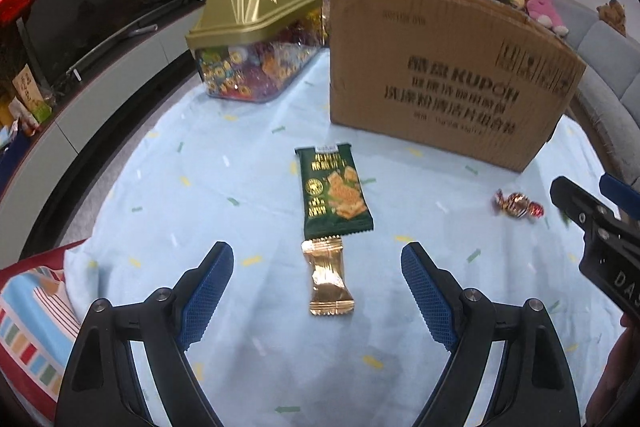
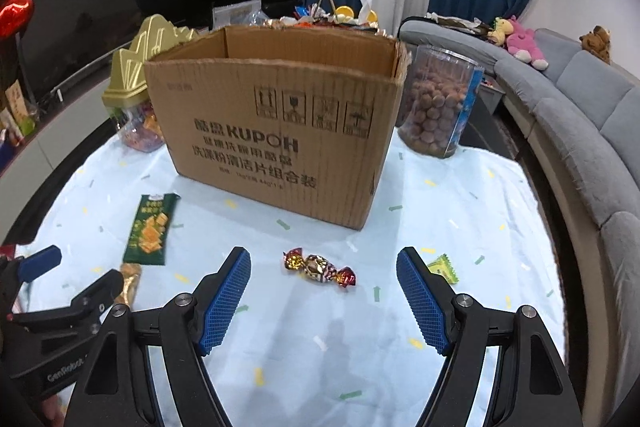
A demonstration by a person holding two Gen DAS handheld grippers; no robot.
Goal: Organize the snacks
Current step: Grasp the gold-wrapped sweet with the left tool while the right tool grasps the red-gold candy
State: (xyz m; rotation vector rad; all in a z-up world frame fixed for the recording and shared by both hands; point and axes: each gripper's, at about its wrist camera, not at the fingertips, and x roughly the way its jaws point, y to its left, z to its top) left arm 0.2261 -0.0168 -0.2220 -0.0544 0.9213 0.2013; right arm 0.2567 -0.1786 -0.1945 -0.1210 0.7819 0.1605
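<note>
We hold both tools wide open and empty — the left tool (image 1: 318,285) straddling the gold-wrapped snack (image 1: 329,283), the right tool (image 2: 323,293) framing the twist-wrapped candy (image 2: 320,267) mid-desk — probably lining up grasps to load the cardboard box (image 2: 280,131).

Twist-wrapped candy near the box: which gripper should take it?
Right. The right gripper is open with the twist-wrapped candy centred just ahead of it; the left gripper faces the gold packet instead.
</note>
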